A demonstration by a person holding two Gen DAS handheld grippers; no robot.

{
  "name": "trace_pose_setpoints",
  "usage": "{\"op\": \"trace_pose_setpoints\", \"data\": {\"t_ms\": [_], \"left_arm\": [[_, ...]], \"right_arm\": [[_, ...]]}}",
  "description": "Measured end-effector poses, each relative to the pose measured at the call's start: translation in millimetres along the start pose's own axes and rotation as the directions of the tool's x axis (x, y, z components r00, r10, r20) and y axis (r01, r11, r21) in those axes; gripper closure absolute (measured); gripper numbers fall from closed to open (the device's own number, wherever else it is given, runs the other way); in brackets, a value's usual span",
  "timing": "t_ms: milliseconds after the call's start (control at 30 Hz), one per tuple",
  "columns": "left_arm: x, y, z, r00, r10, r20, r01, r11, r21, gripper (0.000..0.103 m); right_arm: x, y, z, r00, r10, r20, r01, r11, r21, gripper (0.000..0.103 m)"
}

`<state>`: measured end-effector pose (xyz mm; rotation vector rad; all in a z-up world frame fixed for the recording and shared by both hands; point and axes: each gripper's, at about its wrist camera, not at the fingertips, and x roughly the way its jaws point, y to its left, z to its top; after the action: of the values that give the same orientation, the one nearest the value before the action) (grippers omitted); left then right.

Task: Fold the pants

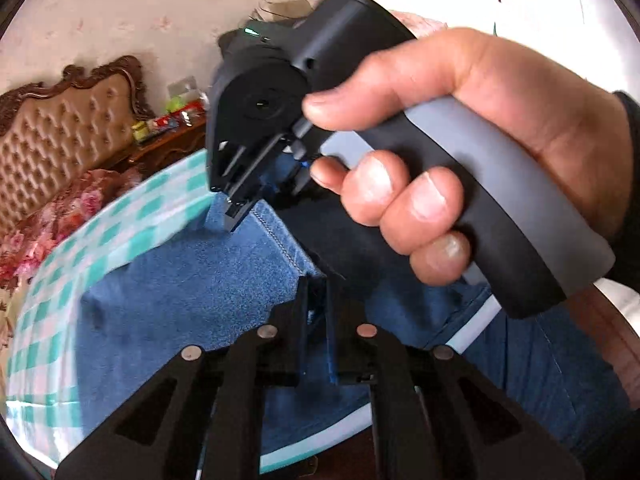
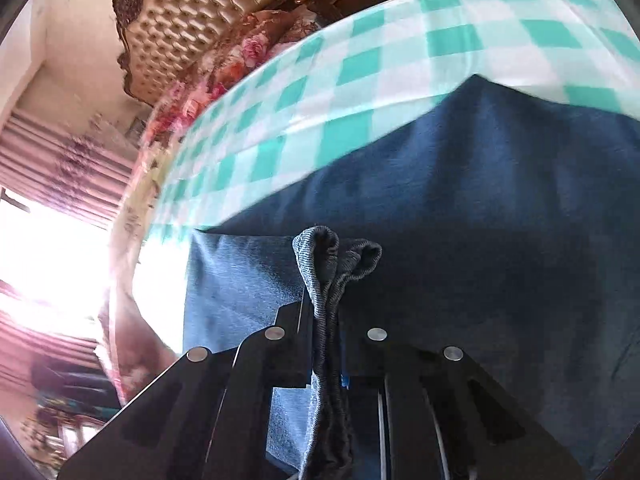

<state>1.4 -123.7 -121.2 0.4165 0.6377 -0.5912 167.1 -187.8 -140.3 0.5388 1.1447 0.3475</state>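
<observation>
The table (image 2: 360, 68), under a teal-and-white checked cloth, fills the 11-to-2 o'clock band of the right wrist view and curves from 7 to 10 o'clock in the left wrist view. Beyond it stand a tufted headboard (image 1: 60, 136) and a flowered pillow (image 1: 76, 204), with a cluttered wooden cabinet (image 1: 172, 144) beside them.

The pants (image 2: 460, 208), blue denim, lie spread on the table; in the right wrist view they cover the frame from 3 to 6 o'clock, their far edge running up to a corner near 1 o'clock. In the left wrist view the cloth shows lighter blue, with a stitched seam running down toward the centre.

The right hand (image 1: 460, 152) wraps the grey-and-black handle of the right gripper (image 1: 236, 200), which sits at 12 o'clock in the left wrist view, tipped down with its tips at the pants' edge by the checked cloth. In its own view, the right gripper (image 2: 326, 320) has its jaws closed narrow on a bunched fold of denim that rises between them and curls over at the top.

The left gripper (image 1: 318, 320) sits at 6 o'clock of its own view, jaws drawn close together with a strip of blue denim pinched between them.
</observation>
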Motion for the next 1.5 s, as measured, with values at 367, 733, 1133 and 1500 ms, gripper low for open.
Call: {"op": "trace_pose_setpoints", "data": {"t_ms": [367, 733, 1133, 1500], "left_arm": [[12.7, -19.8, 1.5, 0.999, -0.048, -0.018, 0.048, 0.999, 0.007, 0.096], [-25.7, 17.5, -13.1, 0.992, -0.115, 0.053, 0.123, 0.974, -0.188, 0.052], [-54.0, 195.0, -30.6, 0.983, 0.166, -0.076, -0.182, 0.842, -0.508, 0.036], [26.8, 226.8, -14.4, 0.937, 0.233, -0.26, -0.326, 0.851, -0.412, 0.002]], "right_arm": [[-1.4, -28.8, -4.1, 1.0, -0.019, 0.011, 0.018, 0.999, 0.036, 0.091], [-19.1, -30.9, -7.1, 0.949, -0.245, 0.199, 0.236, 0.97, 0.067, 0.053], [-29.8, 62.3, -67.4, 0.76, -0.442, 0.475, 0.577, 0.797, -0.181, 0.017], [37.5, 69.3, -84.9, 0.742, -0.59, 0.32, 0.666, 0.703, -0.249, 0.017]]}}
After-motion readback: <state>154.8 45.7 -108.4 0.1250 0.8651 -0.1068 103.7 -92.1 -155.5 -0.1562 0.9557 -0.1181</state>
